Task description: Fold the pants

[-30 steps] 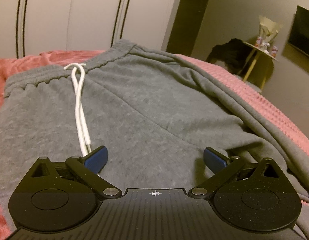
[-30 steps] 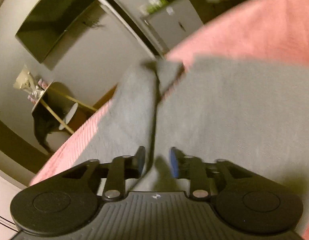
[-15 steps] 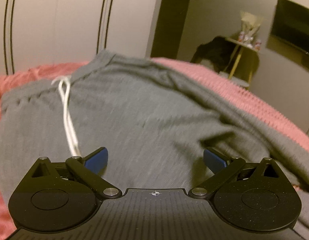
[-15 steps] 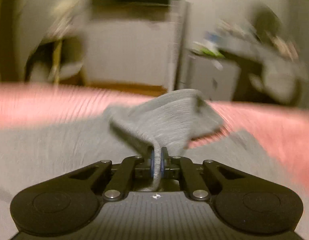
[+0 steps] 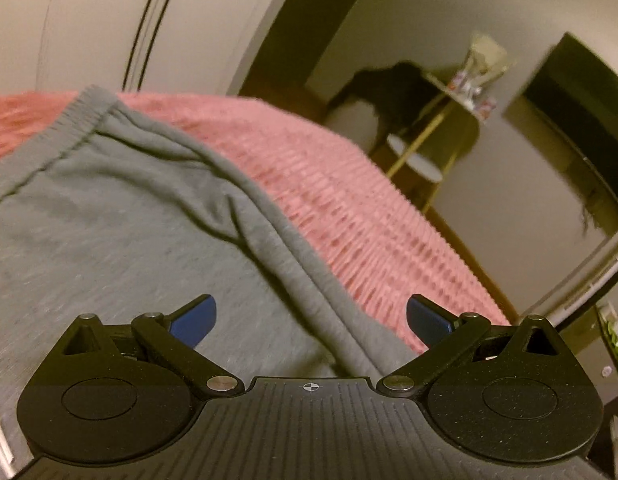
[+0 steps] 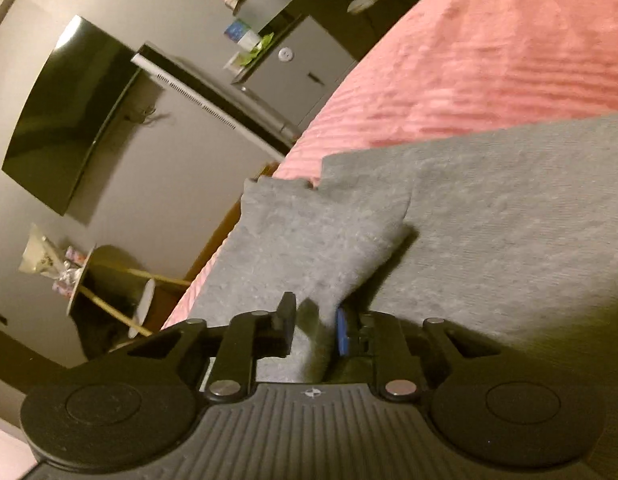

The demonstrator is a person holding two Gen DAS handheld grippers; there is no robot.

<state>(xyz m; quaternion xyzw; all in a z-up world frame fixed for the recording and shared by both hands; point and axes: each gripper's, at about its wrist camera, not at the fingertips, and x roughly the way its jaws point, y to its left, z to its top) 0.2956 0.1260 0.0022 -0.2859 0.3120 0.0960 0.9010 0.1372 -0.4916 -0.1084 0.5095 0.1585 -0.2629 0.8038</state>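
Both grippers are tilting downward over the pants (image 5: 121,216) — left gripper (image 5: 311,320) jaws gaping wide, right gripper (image 6: 315,326) jaws easing apart around a fabric fold.

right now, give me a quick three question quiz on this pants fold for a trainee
1. True or false: the left gripper is clamped on the pants.
2. What lies between the right gripper pads? A) a white drawstring B) grey pants fabric C) the pink blanket
3. Fill in: the pants lie on a ____ blanket.

Key
1. False. Its jaws stand wide open above the fabric.
2. B. A fold of the pants leg runs between them; the jaws have just been opening slightly, and the pads look set a little off the cloth.
3. Pink.
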